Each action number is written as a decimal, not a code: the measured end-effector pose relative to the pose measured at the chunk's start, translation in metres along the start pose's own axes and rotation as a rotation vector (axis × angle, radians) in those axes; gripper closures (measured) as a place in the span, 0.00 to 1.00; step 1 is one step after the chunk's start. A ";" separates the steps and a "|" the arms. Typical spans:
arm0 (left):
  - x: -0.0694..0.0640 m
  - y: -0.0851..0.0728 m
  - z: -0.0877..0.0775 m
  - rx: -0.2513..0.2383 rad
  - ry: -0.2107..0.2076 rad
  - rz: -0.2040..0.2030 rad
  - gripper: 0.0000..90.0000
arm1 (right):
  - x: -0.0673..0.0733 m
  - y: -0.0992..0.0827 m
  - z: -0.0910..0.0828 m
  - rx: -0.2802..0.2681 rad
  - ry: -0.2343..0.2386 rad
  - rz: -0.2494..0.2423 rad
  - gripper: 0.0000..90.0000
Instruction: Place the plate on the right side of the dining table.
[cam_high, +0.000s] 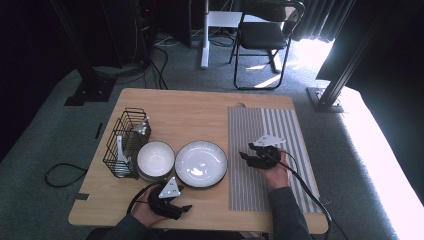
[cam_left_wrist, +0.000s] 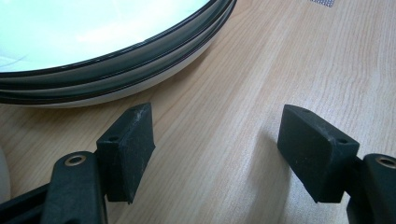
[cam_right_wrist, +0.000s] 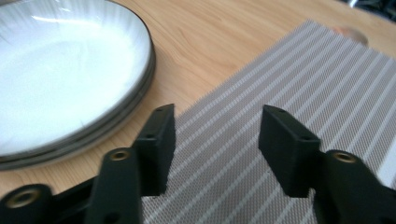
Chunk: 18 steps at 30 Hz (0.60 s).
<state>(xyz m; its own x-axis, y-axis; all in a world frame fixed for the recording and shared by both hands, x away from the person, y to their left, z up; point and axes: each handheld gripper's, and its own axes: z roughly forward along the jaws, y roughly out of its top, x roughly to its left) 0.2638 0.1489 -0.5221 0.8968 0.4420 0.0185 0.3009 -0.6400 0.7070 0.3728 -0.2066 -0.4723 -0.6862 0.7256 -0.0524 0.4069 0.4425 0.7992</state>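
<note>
Two grippers are at work low in the high view: the left gripper (cam_high: 172, 204) sits at the bottom centre-left of the frame, just below the plate (cam_high: 201, 163), and the right gripper (cam_high: 260, 157) hangs over the striped placemat (cam_high: 280, 135) to the right of centre, near the plate's right edge. In the left gripper view the black jaws stand wide apart over bare wood, nothing between them, with the plate's dark-ringed rim (cam_left_wrist: 140, 60) curving across the upper left of the frame just beyond the left jaw. In the right gripper view the jaws are parted with nothing between them, above the edge of the placemat (cam_right_wrist: 303, 79), and the plate (cam_right_wrist: 65, 74) lies at the upper left of the frame. A white bowl (cam_high: 156, 159) sits just left of the plate, close against it, and a black wire basket (cam_high: 126, 142) stands to the bowl's left on the wooden table (cam_high: 200, 110).
</note>
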 end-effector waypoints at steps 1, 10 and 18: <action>0.000 0.000 0.000 0.000 0.000 0.000 0.31 | 0.000 0.000 0.000 0.000 0.000 0.000 0.54; -0.006 0.004 -0.008 -0.025 0.020 -0.002 0.42 | 0.008 0.028 0.014 -0.014 0.045 -0.036 0.65; -0.004 0.020 -0.021 -0.102 0.050 -0.010 0.56 | 0.011 0.057 0.020 -0.047 0.080 -0.054 0.69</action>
<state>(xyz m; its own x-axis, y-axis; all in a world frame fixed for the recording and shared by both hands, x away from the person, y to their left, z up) 0.2594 0.1477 -0.4933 0.8759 0.4805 0.0439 0.2731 -0.5688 0.7758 0.4008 -0.1622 -0.4392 -0.7527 0.6565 -0.0496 0.3406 0.4528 0.8240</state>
